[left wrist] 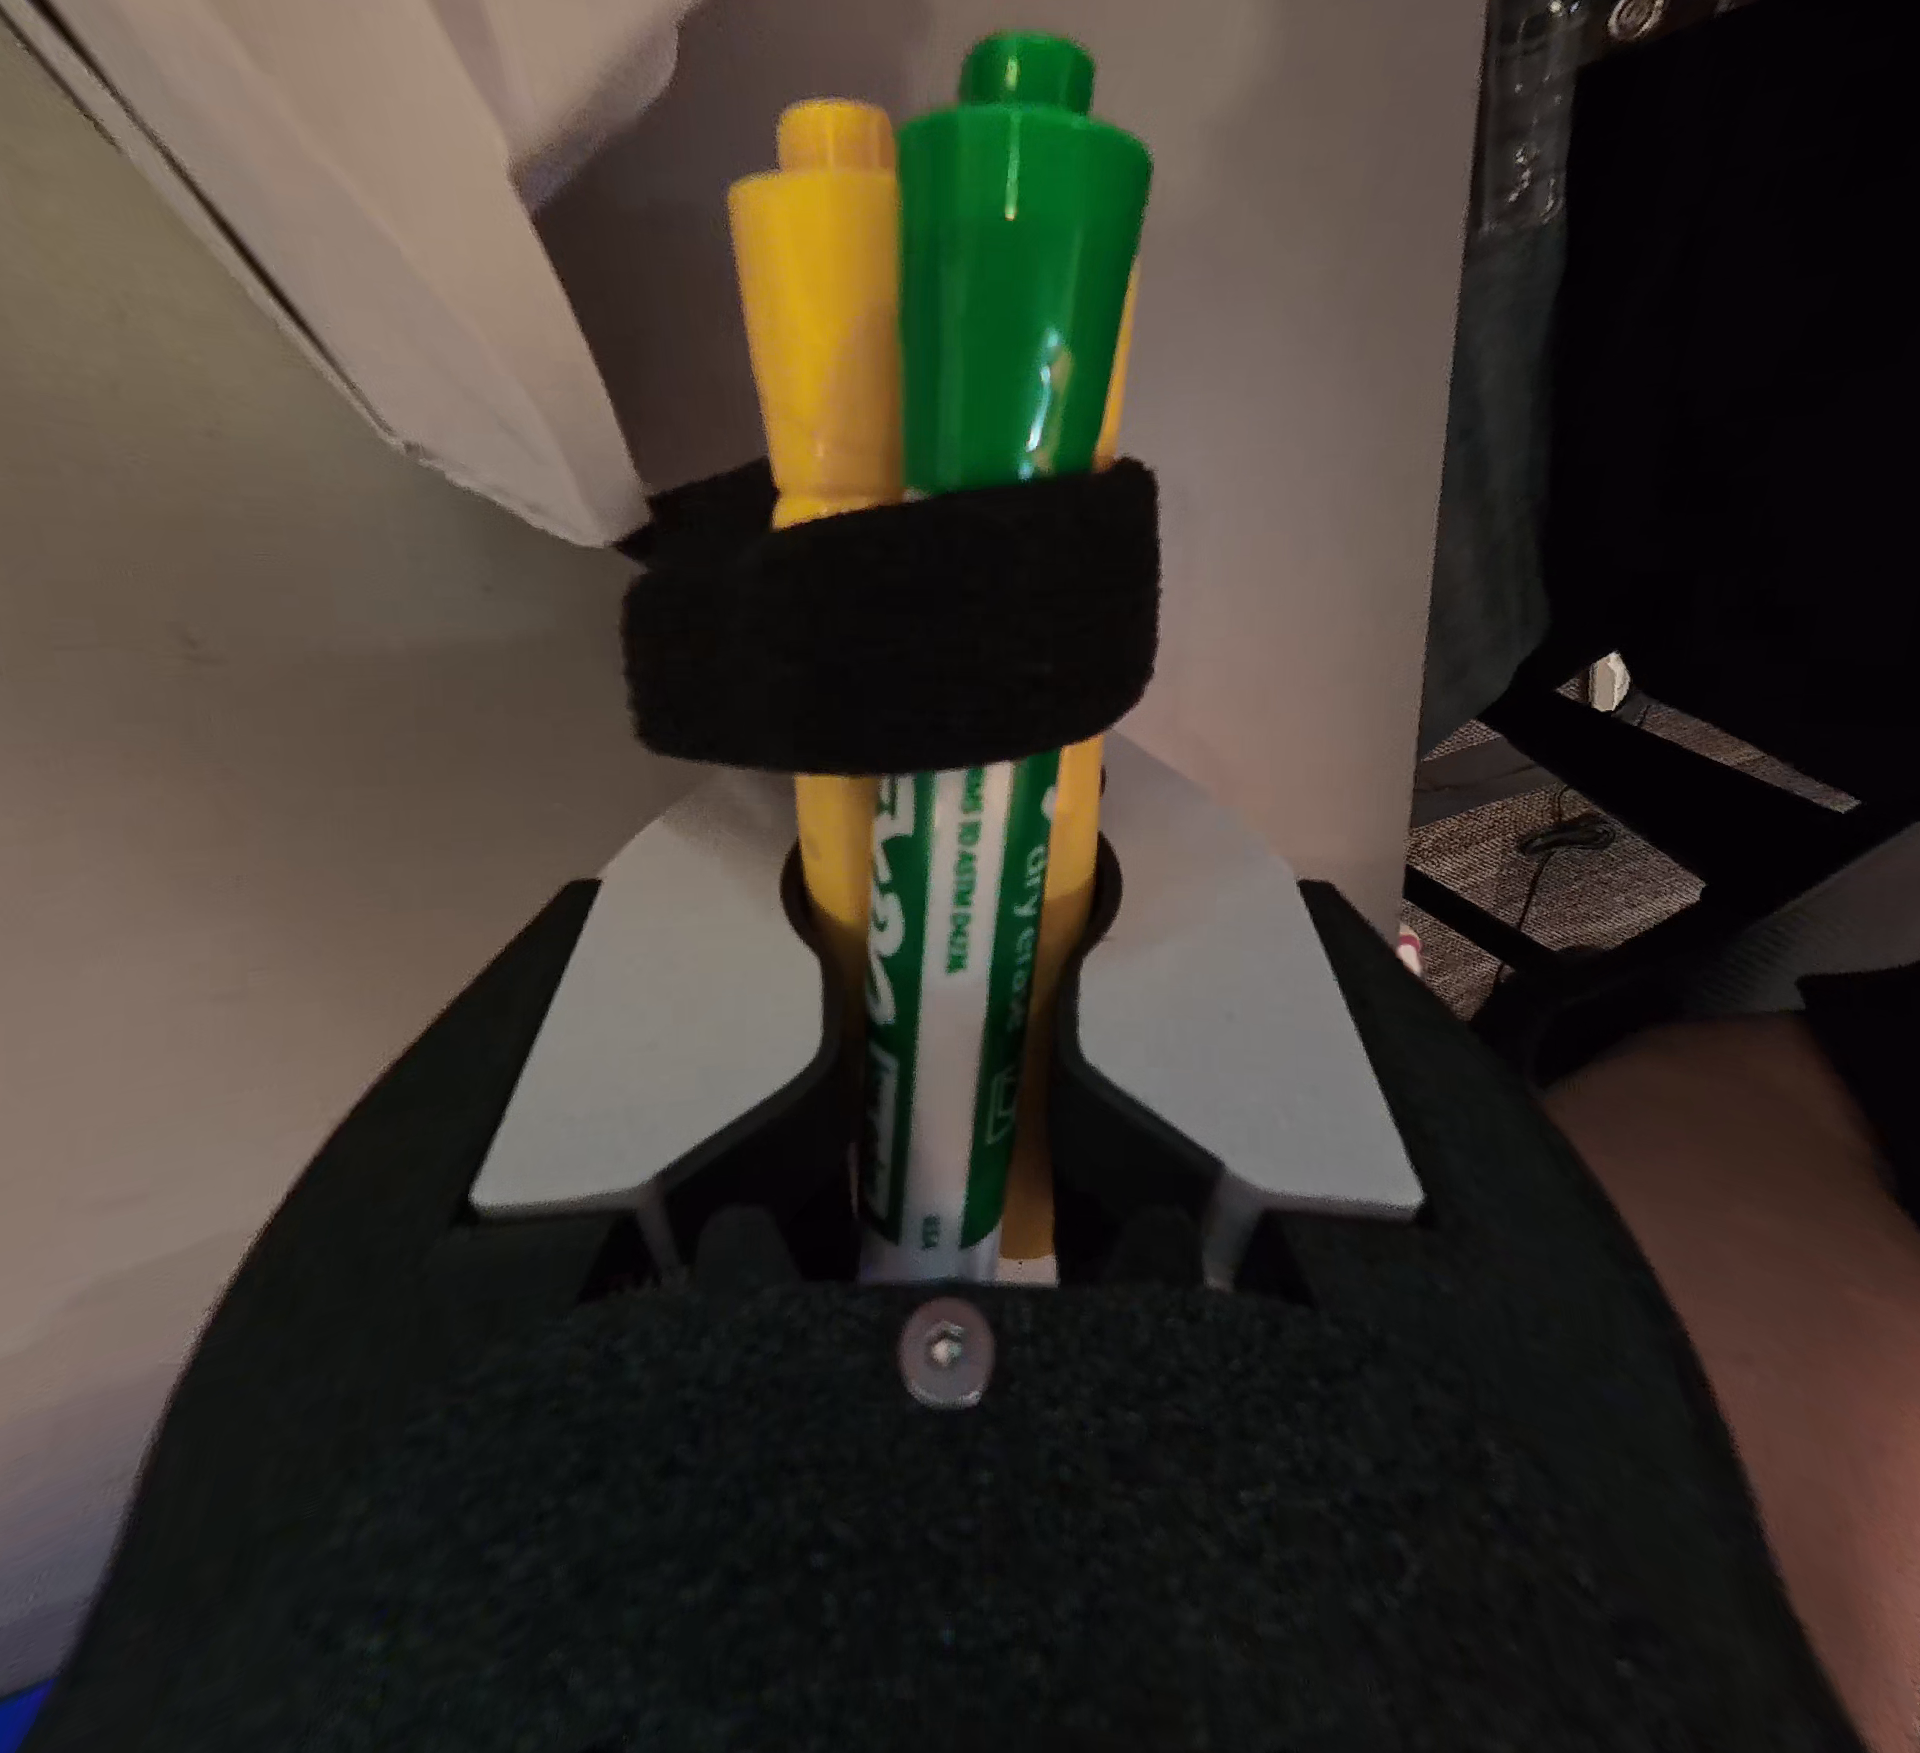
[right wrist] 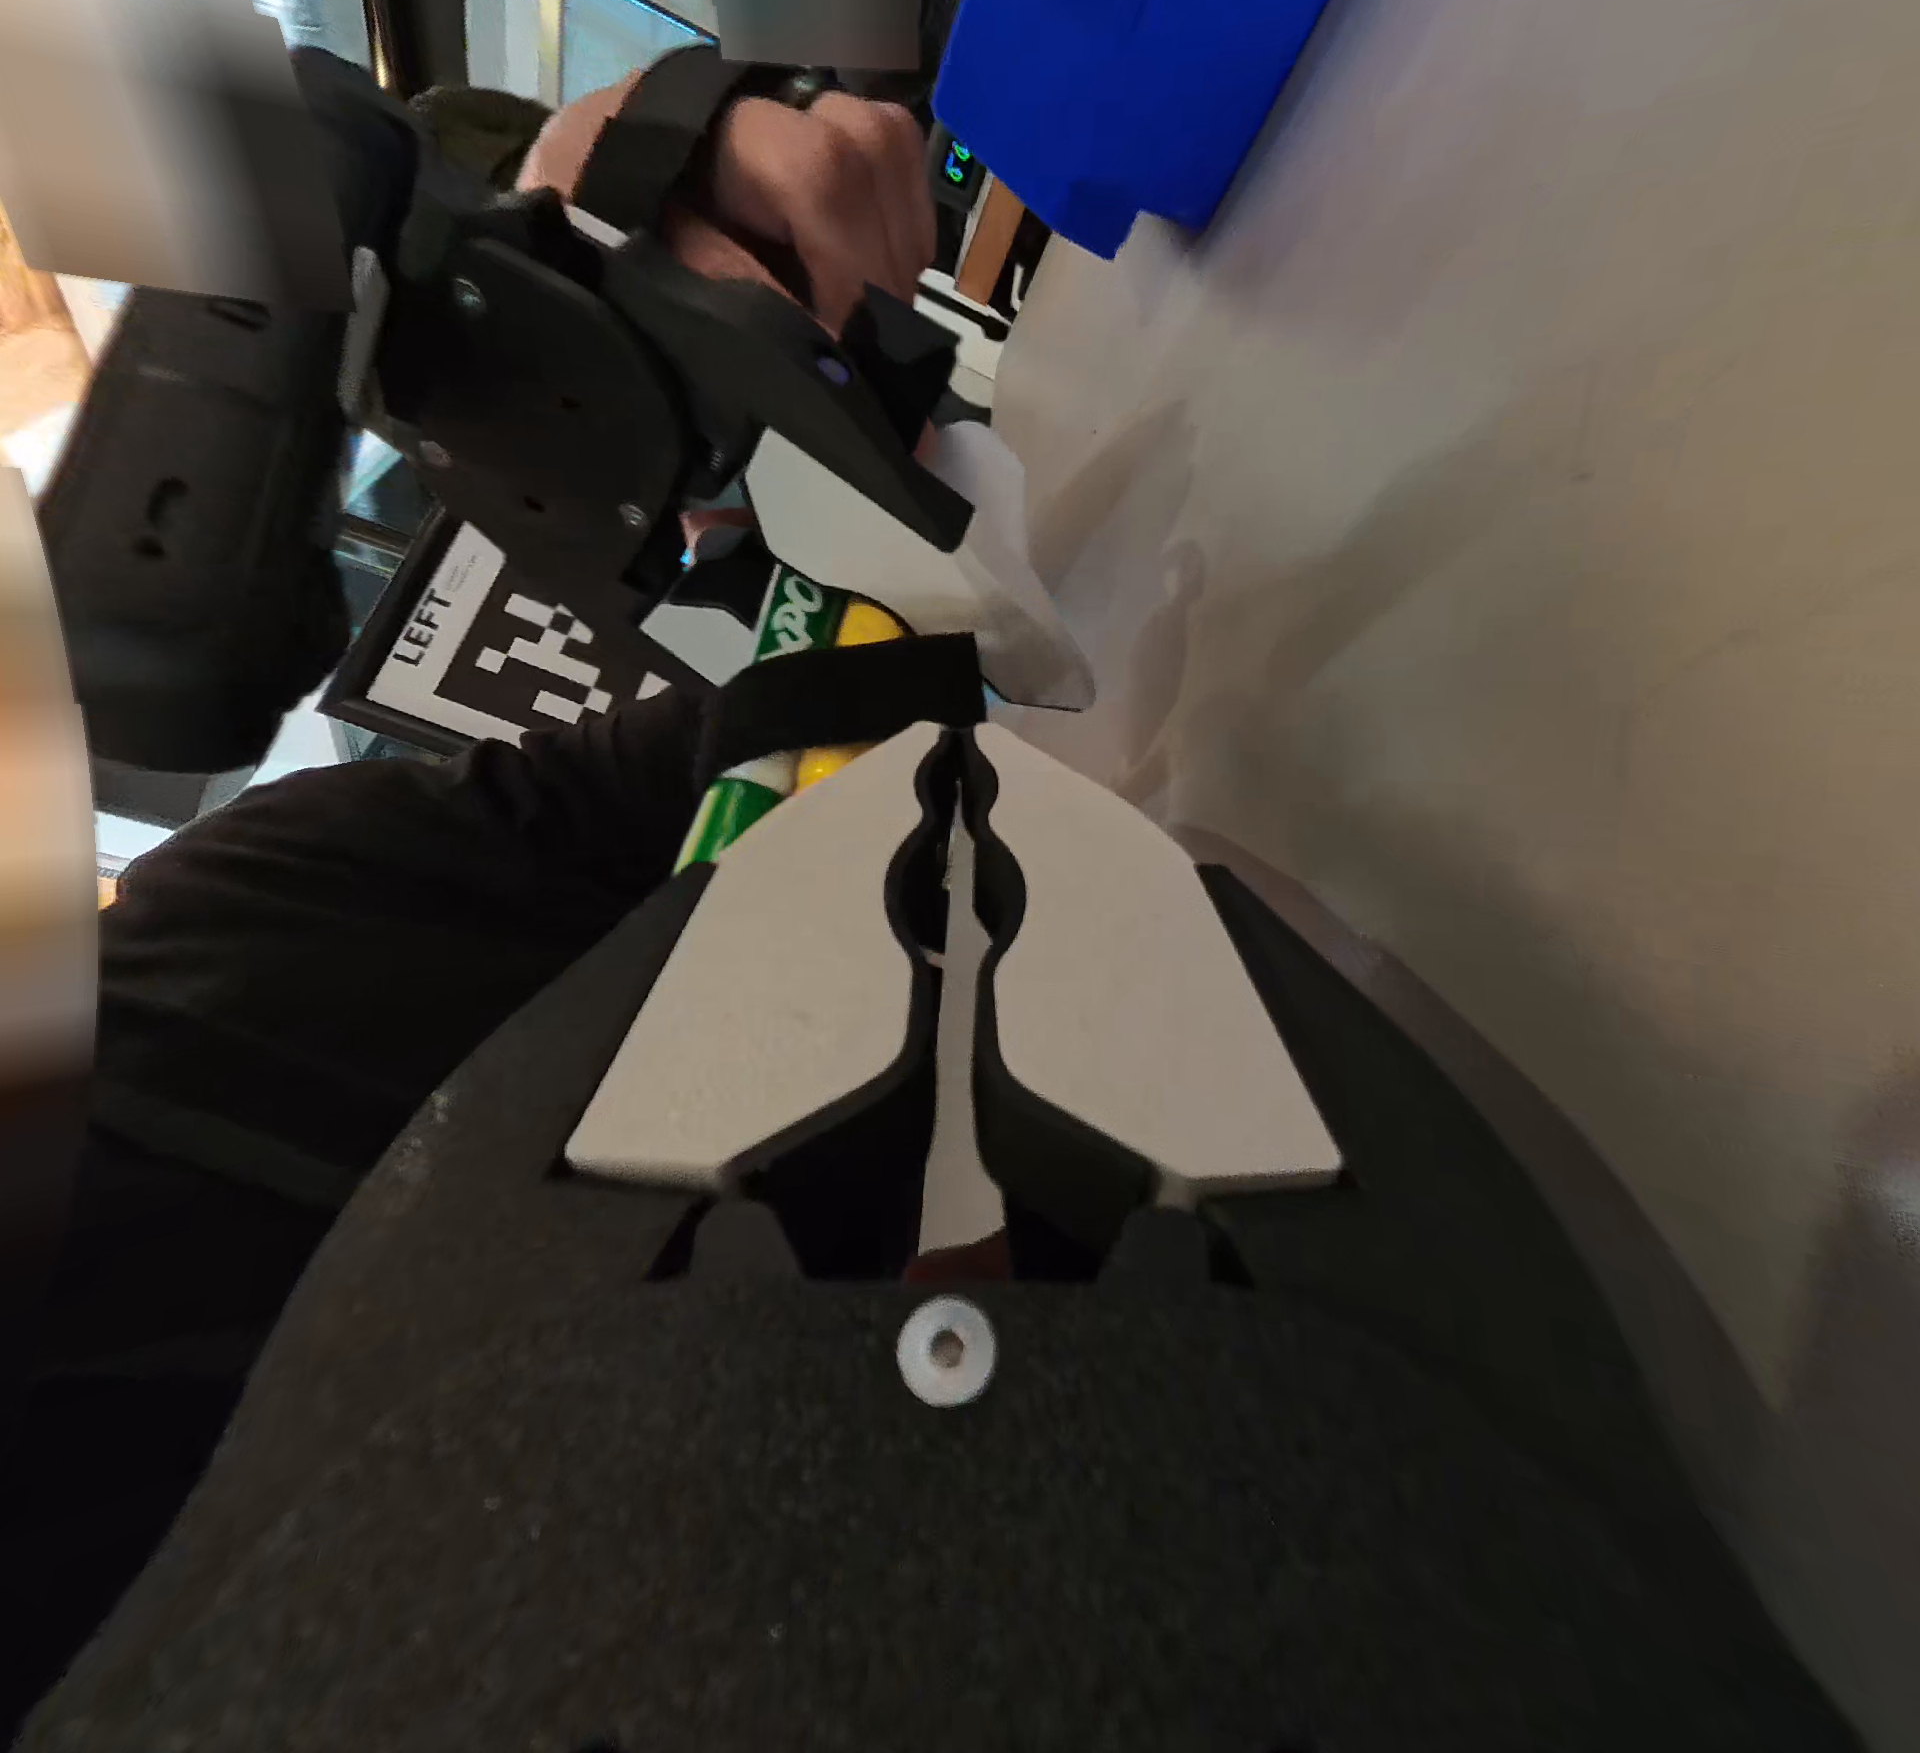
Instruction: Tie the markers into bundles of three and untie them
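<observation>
Your left gripper (left wrist: 951, 882) clamps the markers (left wrist: 940, 976); your right gripper (right wrist: 954, 747) pinches the black strap (left wrist: 894, 633) wrapping them.

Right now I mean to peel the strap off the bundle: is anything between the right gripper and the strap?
Nothing visible does. The right gripper has its jaws closed at the free end of the black strap, apparently pinching it. The left gripper clamps the markers below the wrap, clear of that end.
</observation>
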